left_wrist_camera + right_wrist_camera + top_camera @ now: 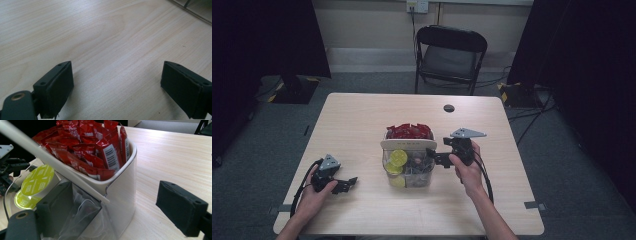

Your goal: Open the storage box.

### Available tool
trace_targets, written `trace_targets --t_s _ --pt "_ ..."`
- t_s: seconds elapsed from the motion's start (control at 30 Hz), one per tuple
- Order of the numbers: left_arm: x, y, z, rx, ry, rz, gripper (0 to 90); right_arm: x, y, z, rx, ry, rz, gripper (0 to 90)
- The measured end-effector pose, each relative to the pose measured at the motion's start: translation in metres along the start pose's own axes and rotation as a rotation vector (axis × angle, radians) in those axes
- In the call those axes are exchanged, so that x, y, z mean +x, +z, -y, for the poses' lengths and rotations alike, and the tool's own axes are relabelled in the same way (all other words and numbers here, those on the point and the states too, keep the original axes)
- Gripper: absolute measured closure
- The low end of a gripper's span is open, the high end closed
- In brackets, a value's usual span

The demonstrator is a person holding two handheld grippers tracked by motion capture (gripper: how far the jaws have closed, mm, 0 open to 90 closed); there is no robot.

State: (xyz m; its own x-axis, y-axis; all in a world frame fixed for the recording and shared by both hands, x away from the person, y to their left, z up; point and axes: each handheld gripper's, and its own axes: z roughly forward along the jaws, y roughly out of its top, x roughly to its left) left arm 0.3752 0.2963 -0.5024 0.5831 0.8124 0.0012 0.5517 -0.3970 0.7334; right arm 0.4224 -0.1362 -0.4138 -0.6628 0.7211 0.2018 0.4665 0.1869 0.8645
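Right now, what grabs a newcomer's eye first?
The red sachets crammed into the back compartment of the clear organizer at mid-table, with lime-green capsules in its front part. The right gripper hangs open at the organizer's side; the left gripper rests open on bare table.

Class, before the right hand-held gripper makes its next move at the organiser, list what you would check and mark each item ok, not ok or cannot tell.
1. Right hand-held gripper jaws open: ok.
2. One jaw inside the clear organiser, the other outside its wall: ok.
3. Pads pressing the wall: not ok, gap visible.
4. Red sachets upright in the rear compartment: ok.
5. Green capsules clear of the jaw: ok.
6. Left hand-held gripper open, apart from organiser: ok.
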Motion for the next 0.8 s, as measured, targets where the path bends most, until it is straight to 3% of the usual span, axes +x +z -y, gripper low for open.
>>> trace_targets --t_s 0.4,0.8 --pt "0.0012 -0.0009 0.0007 -0.001 0.005 0.003 11.2 -0.0068 -0.0036 -0.0034 -0.025 0.032 0.031 14.1" --pt "0.0025 -0.0016 0.0005 -0.006 -0.006 -0.013 14.8 -0.0076 -0.0047 -0.0045 -0.025 0.033 0.035 13.7"
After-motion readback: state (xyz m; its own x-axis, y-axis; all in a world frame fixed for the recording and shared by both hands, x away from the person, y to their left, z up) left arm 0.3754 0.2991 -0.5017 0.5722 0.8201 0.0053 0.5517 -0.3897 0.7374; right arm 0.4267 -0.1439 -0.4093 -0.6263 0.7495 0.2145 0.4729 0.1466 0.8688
